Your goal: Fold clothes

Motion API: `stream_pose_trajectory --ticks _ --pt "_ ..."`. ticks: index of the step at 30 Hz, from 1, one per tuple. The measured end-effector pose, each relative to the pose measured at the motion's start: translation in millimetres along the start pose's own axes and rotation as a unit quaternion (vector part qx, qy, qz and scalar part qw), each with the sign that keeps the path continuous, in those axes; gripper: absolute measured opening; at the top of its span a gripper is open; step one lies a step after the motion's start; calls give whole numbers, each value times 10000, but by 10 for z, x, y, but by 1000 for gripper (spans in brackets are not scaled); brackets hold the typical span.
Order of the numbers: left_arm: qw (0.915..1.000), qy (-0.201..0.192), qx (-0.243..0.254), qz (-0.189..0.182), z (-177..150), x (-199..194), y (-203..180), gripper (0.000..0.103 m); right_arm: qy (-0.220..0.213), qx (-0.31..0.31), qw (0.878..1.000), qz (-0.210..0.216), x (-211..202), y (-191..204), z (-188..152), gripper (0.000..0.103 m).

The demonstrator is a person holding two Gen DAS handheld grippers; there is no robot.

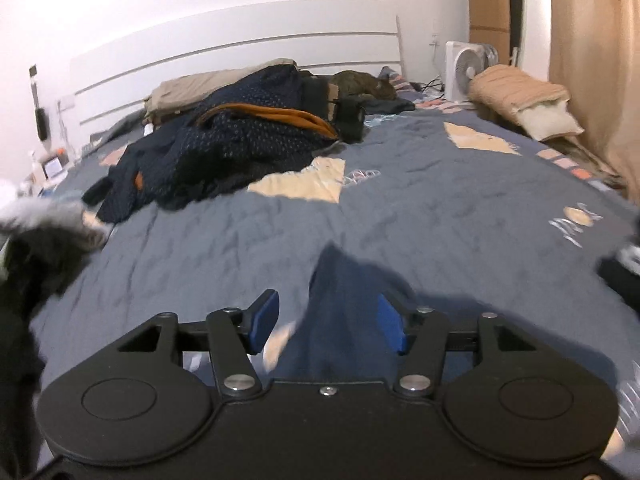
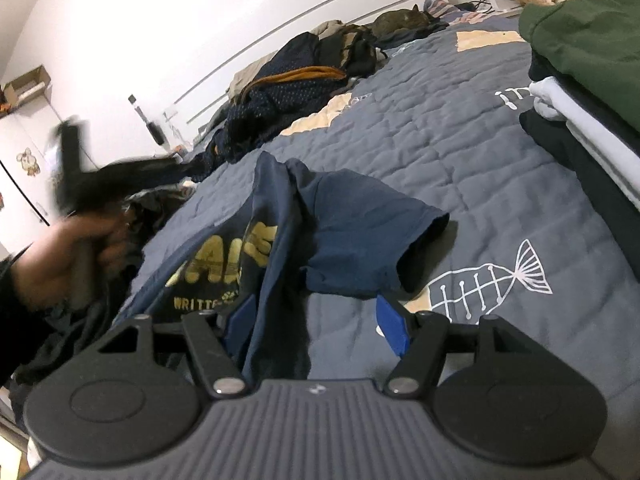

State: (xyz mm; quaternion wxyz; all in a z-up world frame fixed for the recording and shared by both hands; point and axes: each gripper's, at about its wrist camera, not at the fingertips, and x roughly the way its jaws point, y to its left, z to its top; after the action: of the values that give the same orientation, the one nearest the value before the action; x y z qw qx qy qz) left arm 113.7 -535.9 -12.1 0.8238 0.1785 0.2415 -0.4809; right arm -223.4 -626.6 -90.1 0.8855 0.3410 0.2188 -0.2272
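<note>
A navy T-shirt [image 2: 332, 220] with yellow print lies crumpled on the grey-blue quilt [image 2: 460, 152], one short sleeve spread to the right. My right gripper [image 2: 316, 324] is open, and a fold of the shirt runs up between its blue pads, close to the left pad [image 2: 240, 318]. My left gripper [image 1: 328, 322] is open too; a peak of the same navy T-shirt [image 1: 340, 280] stands between its pads, next to the right one. In the right wrist view the left gripper [image 2: 100, 176] shows as a black blur on the left, held by a hand [image 2: 76, 252].
A heap of dark unfolded clothes [image 1: 224, 140] lies near the white headboard [image 1: 240, 48]. A stack of folded garments topped by a green one [image 2: 592, 40] sits at the right edge. A cat [image 1: 364, 84], a white fan [image 1: 464, 68] and a pillow [image 1: 524, 96] are at the back.
</note>
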Motion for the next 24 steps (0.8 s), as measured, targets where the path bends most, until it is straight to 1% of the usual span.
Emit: stream_pose_trajectory --ticks 1,3,6,8,11,13,17,19,22,24 --pt "10000 -26 -31 2 -106 -175 40 54 16 -15 10000 0 7 11 -8 66" --pt "9997 3 -253 -5 -321 -501 155 55 48 -45 10000 -1 22 34 -24 66" --pt "9965 52 -829 -44 -690 -983 354 58 116 -161 9998 14 50 88 -58 66" --pt "9931 77 -1166 -40 -914 -1255 458 61 163 -262 9995 14 64 141 -95 66" --pt "9863 138 -1640 -97 -1278 -1608 551 62 246 -328 9991 94 76 230 -155 66" --pt "9816 176 -1894 -140 -1491 -1776 574 62 280 -388 9987 164 63 295 -195 66" --pt "9787 183 -2046 -23 -1867 -2080 517 62 321 -668 9972 124 -8 438 -306 66" --pt "9771 105 -2124 25 -2004 -2228 477 62 316 -706 9969 110 -69 474 -374 66" --pt "9744 -82 -2246 49 -2174 -2409 421 65 254 -562 9981 49 -180 465 -491 66" --pt "9744 -157 -2240 114 -2296 -2509 372 66 209 -405 9990 -45 -246 441 -569 66"
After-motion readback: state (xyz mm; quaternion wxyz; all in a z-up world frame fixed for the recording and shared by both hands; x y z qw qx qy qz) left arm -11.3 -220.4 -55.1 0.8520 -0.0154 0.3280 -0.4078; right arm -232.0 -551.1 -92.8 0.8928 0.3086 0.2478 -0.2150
